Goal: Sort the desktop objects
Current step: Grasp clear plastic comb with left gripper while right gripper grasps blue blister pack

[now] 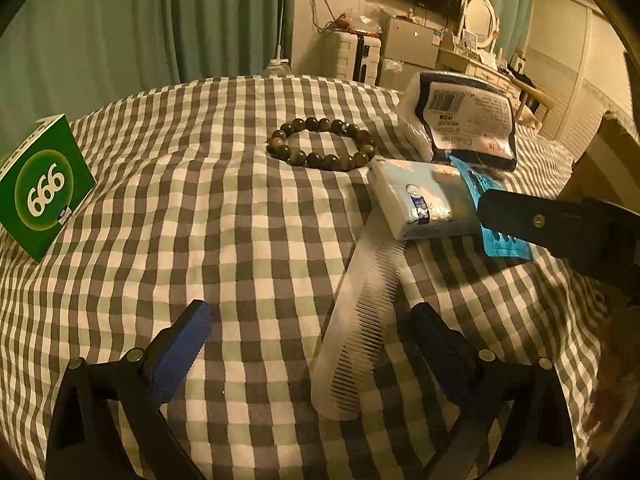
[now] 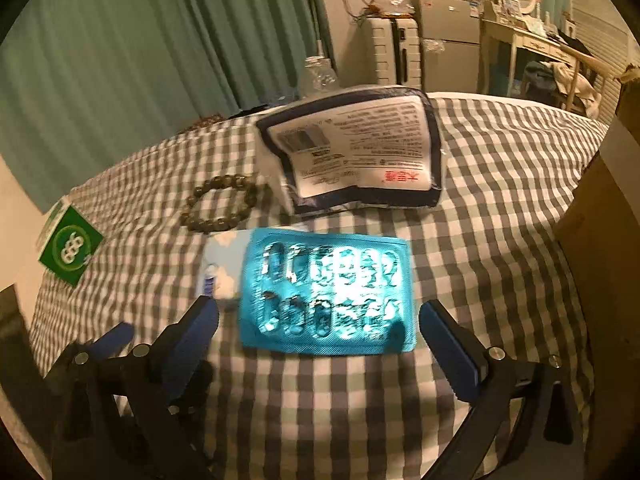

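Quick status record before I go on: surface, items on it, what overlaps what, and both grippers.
surface: checked cloth
items: green box, bead bracelet, comb, tissue pack, blister pack, large white packet
overlaps: tissue pack lies on the comb's far end; blister pack overlaps the tissue pack
left gripper: open, empty, comb between its fingers, untouched
right gripper: open, empty, around the blister pack

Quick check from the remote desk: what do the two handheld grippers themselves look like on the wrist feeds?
The left gripper and right gripper look alike: black plastic frames, two angled fingers faced with ribbed blue pads, round silver pivot bolts at the linkages. No cables, markings or sleeves show.
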A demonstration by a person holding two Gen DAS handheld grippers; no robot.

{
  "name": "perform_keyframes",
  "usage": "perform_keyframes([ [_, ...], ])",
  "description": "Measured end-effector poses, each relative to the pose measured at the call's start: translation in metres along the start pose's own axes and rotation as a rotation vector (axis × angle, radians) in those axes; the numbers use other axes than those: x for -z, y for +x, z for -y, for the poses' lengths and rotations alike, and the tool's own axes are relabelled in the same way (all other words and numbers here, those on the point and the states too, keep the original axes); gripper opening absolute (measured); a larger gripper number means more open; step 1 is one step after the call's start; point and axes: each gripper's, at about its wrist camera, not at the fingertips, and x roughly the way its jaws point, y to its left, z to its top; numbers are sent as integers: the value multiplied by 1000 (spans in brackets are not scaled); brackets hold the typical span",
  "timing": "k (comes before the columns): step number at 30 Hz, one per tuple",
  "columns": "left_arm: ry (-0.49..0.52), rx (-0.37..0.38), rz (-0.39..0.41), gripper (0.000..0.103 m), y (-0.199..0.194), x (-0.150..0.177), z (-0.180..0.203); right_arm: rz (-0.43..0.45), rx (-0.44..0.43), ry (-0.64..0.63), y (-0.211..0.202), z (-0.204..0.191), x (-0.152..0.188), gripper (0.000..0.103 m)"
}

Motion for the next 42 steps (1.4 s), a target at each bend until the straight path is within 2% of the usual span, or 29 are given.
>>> perform_keyframes([
  [6,27,26,1,90,-5,3,-6,-37,-65,103,18,17,-1,101],
  [11,115,36,-13,76,-4,1,11,-40,-51,66,22,14,0,101],
  [16,101,90,-21,32,-5,-4,11,-65,27,-49,24,-5,3,98],
  [21,41,137,-25,29,-12,-2,-10,-54,18,-17,19,-2,3,98],
  [29,51,102,-17,28,-26,3,-25,-37,2,5,8,5,2,98],
  [33,-2,118,-12,28,-34,1,-36,-27,-13,-6,1,2,0,98],
  [38,-21,119,14,27,-42,-6,-30,-15,-23,-29,-9,-3,2,98],
  [42,-13,121,-7,27,-40,-7,-28,-11,-33,-18,-12,2,0,98],
])
